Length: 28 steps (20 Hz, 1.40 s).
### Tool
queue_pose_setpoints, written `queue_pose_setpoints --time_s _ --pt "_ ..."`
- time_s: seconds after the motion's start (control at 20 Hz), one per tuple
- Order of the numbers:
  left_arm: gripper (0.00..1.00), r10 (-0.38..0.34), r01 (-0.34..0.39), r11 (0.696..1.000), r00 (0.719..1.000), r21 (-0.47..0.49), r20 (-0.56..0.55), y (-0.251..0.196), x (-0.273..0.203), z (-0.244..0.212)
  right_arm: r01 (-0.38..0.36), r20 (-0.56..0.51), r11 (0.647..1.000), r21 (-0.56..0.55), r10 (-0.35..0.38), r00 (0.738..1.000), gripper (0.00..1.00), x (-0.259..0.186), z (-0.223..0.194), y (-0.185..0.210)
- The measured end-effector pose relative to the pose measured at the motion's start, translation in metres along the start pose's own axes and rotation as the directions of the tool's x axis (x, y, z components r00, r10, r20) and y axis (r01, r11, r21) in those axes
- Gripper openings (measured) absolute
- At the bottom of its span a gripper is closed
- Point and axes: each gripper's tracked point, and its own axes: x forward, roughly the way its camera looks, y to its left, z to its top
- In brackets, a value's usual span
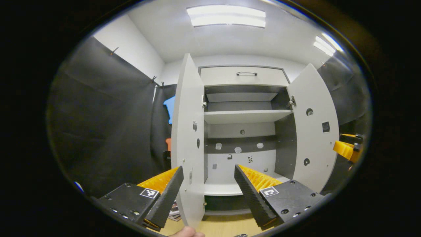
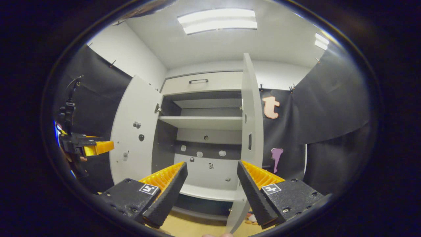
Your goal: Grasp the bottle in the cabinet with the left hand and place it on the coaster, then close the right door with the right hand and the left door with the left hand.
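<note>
The white cabinet (image 1: 245, 117) stands with both doors swung wide. My left gripper (image 1: 209, 168) is open, and the left door (image 1: 187, 138), seen nearly edge-on, rises between its fingers without either finger touching it. The right door (image 1: 314, 131) hangs open at the right, with my right gripper (image 1: 347, 148) beyond its edge. In the right gripper view my right gripper (image 2: 212, 164) is open in front of the cabinet's lower compartment (image 2: 210, 171). The right door (image 2: 251, 131) stands edge-on just above its right finger. My left gripper (image 2: 88, 146) hovers left of the left door (image 2: 135, 131).
A drawer with a dark handle (image 1: 246, 74) tops the cabinet. A wooden surface (image 1: 217, 227) runs below it, with printed papers (image 1: 174, 210) lying by the left door's foot. A fingertip (image 1: 185, 233) shows at the bottom edge. Black cloth walls close in on both sides.
</note>
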Motion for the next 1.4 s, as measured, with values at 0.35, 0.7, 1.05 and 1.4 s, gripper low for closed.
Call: queue_pose_setpoints --time_s 0.35,0.7,1.05,1.4 --pt "0.99 0.015 -0.015 1.0 1.0 0.023 0.0 0.003 0.001 0.002 0.018 0.001 1.0 0.019 -0.018 1.0 0.99 0.006 0.001 -0.009" --pt "0.98 0.016 -0.016 1.0 1.0 0.023 0.019 0.002 0.006 0.009 0.038 -0.004 0.999 0.019 -0.038 0.999 0.99 0.007 -0.001 -0.017" --pt "0.98 0.007 -0.007 0.999 1.0 0.039 0.022 -0.009 0.008 0.0 0.068 -0.009 0.997 0.023 -0.068 0.998 0.99 0.003 -0.006 -0.031" --pt "0.99 0.041 -0.041 0.999 0.999 0.013 -0.012 0.0 0.006 -0.012 0.148 -0.011 0.988 0.033 -0.147 0.989 0.99 -0.001 -0.008 -0.068"
